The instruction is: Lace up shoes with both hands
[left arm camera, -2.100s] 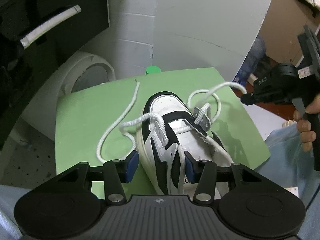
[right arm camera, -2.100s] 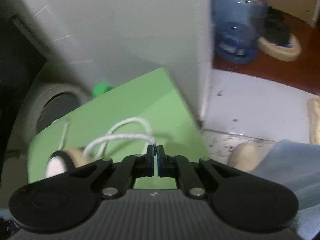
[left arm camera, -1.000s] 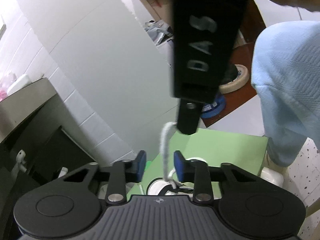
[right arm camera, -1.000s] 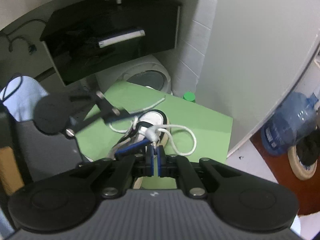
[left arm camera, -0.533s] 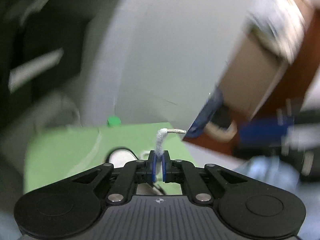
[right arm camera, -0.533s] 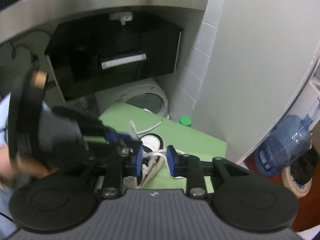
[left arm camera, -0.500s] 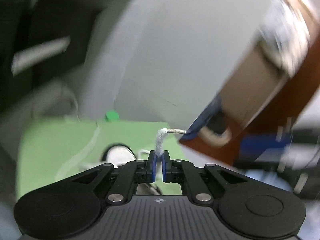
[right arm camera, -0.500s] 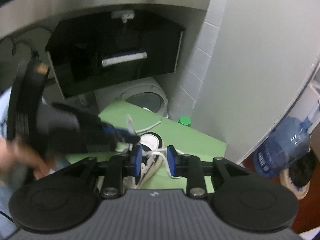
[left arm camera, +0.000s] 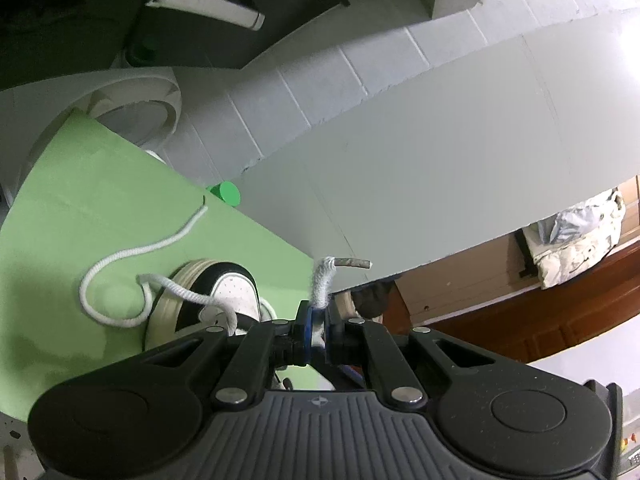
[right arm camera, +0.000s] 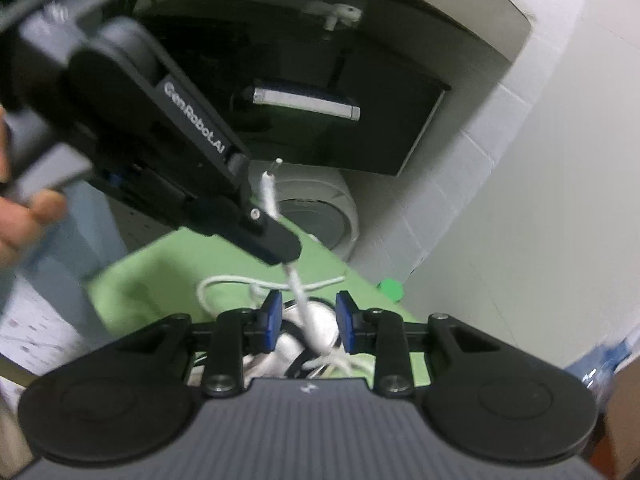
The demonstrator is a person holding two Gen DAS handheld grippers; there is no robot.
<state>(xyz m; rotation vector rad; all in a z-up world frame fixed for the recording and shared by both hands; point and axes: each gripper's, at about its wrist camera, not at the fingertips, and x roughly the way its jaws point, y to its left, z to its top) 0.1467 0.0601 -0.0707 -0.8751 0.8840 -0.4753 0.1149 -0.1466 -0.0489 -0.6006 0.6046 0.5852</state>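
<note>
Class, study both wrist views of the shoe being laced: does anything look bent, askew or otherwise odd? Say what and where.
The lace end pinched in the left tool looks odd: its stiff tip is kinked sharply sideways instead of running straight, and the cord below looks fuzzy. The other lace end sprawls loose across the green mat beside the shoe.

Dim indoor light; fisheye warp at edges; rt view motion-blurred.

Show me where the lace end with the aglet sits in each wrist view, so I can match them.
Left wrist: lace end just above centre-bottom, pinched in the left gripper, aglet bent to the right.
Right wrist: same lace end upper centre, poking up past the left gripper.
Shared landmark: green cap at the green mat's far edge.
</note>
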